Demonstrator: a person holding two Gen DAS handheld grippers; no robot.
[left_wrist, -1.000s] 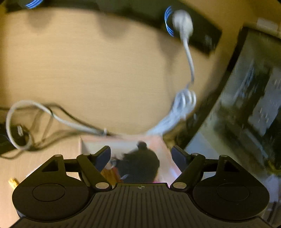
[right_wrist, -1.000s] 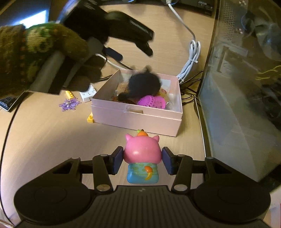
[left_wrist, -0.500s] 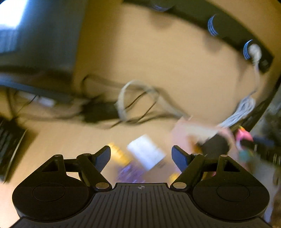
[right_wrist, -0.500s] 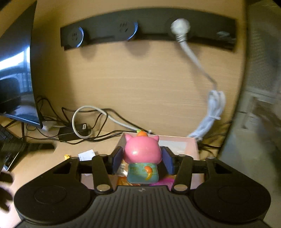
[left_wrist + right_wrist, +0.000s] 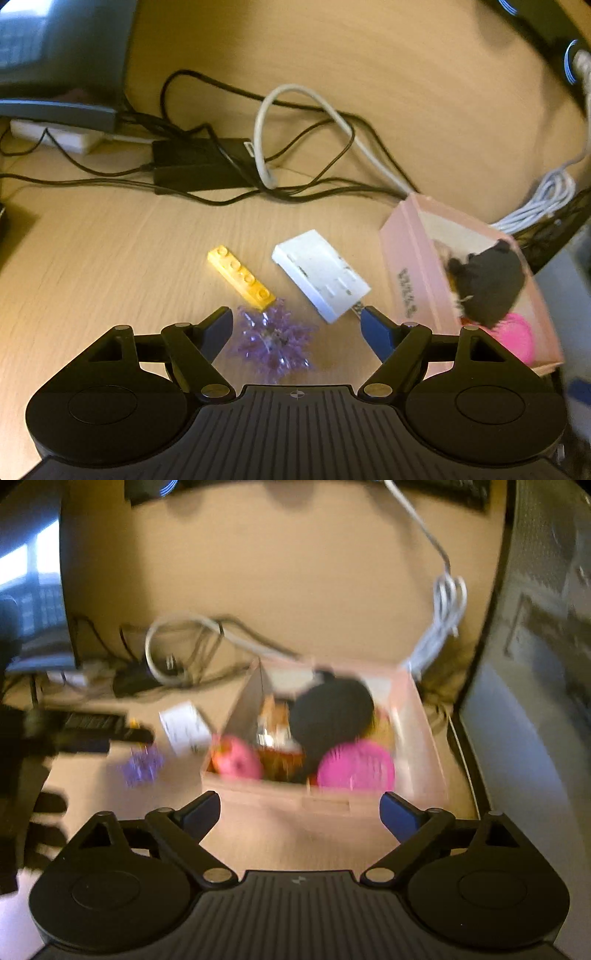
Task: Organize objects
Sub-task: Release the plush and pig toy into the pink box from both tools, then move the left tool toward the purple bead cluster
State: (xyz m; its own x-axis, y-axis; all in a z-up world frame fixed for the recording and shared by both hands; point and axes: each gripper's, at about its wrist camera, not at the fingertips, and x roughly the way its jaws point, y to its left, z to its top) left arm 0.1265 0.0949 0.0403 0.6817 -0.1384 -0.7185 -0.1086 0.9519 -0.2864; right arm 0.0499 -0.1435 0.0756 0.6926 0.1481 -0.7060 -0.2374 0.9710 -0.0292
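Note:
A pink box (image 5: 417,738) stands on the desk and holds a black fuzzy toy (image 5: 332,709), a pink comb-like piece (image 5: 354,766) and the pink pig toy (image 5: 236,762). My right gripper (image 5: 301,808) is open and empty, just in front of the box. My left gripper (image 5: 297,325) is open over a purple snowflake (image 5: 273,339), which lies between its fingers. A yellow brick (image 5: 242,277) and a white adapter (image 5: 319,278) lie just beyond it. The box also shows in the left wrist view (image 5: 410,273).
A tangle of black and grey cables (image 5: 295,147) and a black power brick (image 5: 199,166) lie behind the small objects. A monitor base (image 5: 59,110) stands at far left. A dark case wall (image 5: 535,664) stands to the right of the box.
My right gripper opened and the pink pig toy now lies in the box. My left gripper swung left and down from the box to the purple snowflake.

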